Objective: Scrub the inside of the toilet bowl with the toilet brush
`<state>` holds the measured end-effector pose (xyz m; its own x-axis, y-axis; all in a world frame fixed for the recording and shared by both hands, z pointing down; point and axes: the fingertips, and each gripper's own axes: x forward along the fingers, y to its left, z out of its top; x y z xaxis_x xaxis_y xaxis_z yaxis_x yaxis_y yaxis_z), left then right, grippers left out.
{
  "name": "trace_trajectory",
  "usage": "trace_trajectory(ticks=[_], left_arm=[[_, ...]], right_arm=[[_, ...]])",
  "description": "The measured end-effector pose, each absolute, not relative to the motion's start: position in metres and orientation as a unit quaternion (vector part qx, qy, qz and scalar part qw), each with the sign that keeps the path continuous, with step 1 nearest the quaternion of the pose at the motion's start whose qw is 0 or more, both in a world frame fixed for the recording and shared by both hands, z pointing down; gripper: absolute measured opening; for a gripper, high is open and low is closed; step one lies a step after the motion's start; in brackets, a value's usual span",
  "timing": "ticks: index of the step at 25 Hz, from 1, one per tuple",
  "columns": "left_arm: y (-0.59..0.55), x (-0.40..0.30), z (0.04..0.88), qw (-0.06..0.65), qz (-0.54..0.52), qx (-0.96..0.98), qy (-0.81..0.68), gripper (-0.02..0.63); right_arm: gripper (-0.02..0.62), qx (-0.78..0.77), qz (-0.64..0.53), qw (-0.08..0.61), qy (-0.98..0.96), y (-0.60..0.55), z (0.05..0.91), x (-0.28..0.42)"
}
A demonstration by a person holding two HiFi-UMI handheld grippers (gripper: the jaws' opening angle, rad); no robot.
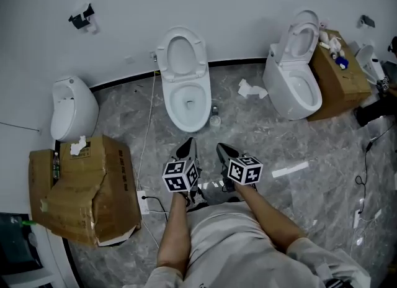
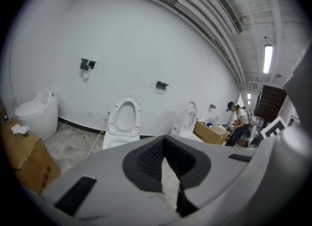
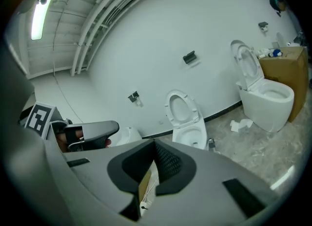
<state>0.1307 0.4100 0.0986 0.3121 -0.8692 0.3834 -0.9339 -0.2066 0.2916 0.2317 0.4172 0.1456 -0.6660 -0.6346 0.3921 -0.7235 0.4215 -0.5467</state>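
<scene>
The white toilet (image 1: 186, 82) with its lid and seat raised stands against the far wall, straight ahead of me. It shows too in the left gripper view (image 2: 122, 122) and the right gripper view (image 3: 187, 122). A small round object (image 1: 214, 118) sits on the floor at its right side, too small to tell what it is. I see no brush clearly. My left gripper (image 1: 187, 148) and right gripper (image 1: 224, 151) hover side by side short of the bowl, both shut and empty. The closed jaws fill the bottom of the left gripper view (image 2: 165, 144) and of the right gripper view (image 3: 155, 147).
A second toilet (image 1: 296, 76) stands right beside a cardboard box (image 1: 341, 76). Crumpled paper (image 1: 251, 89) lies between the toilets. A third white fixture (image 1: 73, 108) and a torn cardboard box (image 1: 87, 187) stand left. A white cable (image 1: 147, 131) crosses the floor. A person (image 2: 239, 120) bends far right.
</scene>
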Motion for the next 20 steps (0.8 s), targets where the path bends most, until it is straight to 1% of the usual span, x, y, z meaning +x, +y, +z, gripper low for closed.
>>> trace_trajectory(ticks=[2, 4, 7, 8, 9, 13, 16, 20], left_arm=[[0.409, 0.123, 0.098, 0.237, 0.073, 0.786, -0.567, 0.021], [0.408, 0.115, 0.105, 0.221, 0.120, 0.800, -0.545, 0.021], [0.410, 0.100, 0.122, 0.184, 0.203, 0.805, -0.527, 0.025], [0.410, 0.095, 0.126, 0.181, 0.215, 0.804, -0.524, 0.025], [0.410, 0.089, 0.128, 0.184, 0.219, 0.803, -0.523, 0.025], [0.412, 0.070, 0.129, 0.201, 0.202, 0.805, -0.520, 0.023], [0.410, 0.060, 0.129, 0.188, 0.207, 0.802, -0.527, 0.020], [0.410, 0.054, 0.138, 0.193, 0.203, 0.801, -0.530, 0.021]], right_arm=[[0.014, 0.405, 0.349, 0.072, -0.842, 0.418, 0.148, 0.217], [0.014, 0.401, 0.363, 0.067, -0.839, 0.418, 0.153, 0.199], [0.014, 0.378, 0.453, -0.014, -0.807, 0.420, 0.160, 0.173], [0.015, 0.372, 0.472, -0.033, -0.799, 0.419, 0.163, 0.166], [0.018, 0.371, 0.476, -0.039, -0.796, 0.418, 0.165, 0.161], [0.018, 0.394, 0.447, 0.007, -0.803, 0.417, 0.170, 0.146], [0.017, 0.410, 0.434, 0.036, -0.801, 0.422, 0.177, 0.141], [0.017, 0.413, 0.425, 0.043, -0.805, 0.423, 0.178, 0.141]])
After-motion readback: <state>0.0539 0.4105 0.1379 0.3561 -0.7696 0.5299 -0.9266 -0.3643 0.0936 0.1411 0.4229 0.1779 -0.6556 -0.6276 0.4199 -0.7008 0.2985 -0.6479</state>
